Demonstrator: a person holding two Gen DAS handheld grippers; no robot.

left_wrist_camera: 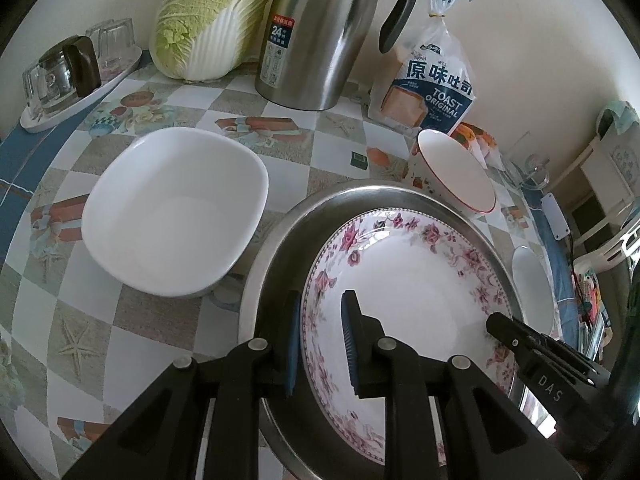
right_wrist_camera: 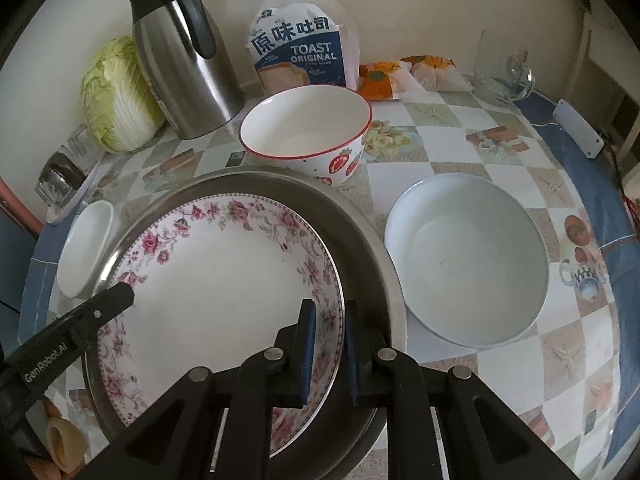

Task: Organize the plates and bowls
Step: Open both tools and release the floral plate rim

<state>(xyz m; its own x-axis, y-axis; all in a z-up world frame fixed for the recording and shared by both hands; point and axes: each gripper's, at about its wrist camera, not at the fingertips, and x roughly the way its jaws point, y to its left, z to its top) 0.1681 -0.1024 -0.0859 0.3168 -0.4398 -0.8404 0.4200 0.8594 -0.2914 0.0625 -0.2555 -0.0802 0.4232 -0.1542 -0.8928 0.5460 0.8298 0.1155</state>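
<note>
A floral-rimmed plate (left_wrist_camera: pixel 416 292) lies in a round steel pan (left_wrist_camera: pixel 280 240); both also show in the right wrist view, plate (right_wrist_camera: pixel 216 272) and pan (right_wrist_camera: pixel 360 232). My left gripper (left_wrist_camera: pixel 320 340) straddles the plate's left rim, jaws a little apart around it. My right gripper (right_wrist_camera: pixel 329 344) straddles the plate's right rim, jaws close around it. A white squarish bowl (left_wrist_camera: pixel 176 212) sits left of the pan. A strawberry bowl (right_wrist_camera: pixel 308 128) stands behind the pan. A round white bowl (right_wrist_camera: pixel 468 264) sits right of it.
A steel kettle (left_wrist_camera: pixel 320 32), a cabbage (left_wrist_camera: pixel 208 20) and a toast bag (left_wrist_camera: pixel 432 80) stand along the wall. A tray of glasses (left_wrist_camera: pixel 72 76) is at the far left. A glass pitcher (right_wrist_camera: pixel 500 72) and snack packets (right_wrist_camera: pixel 400 72) are at the back right.
</note>
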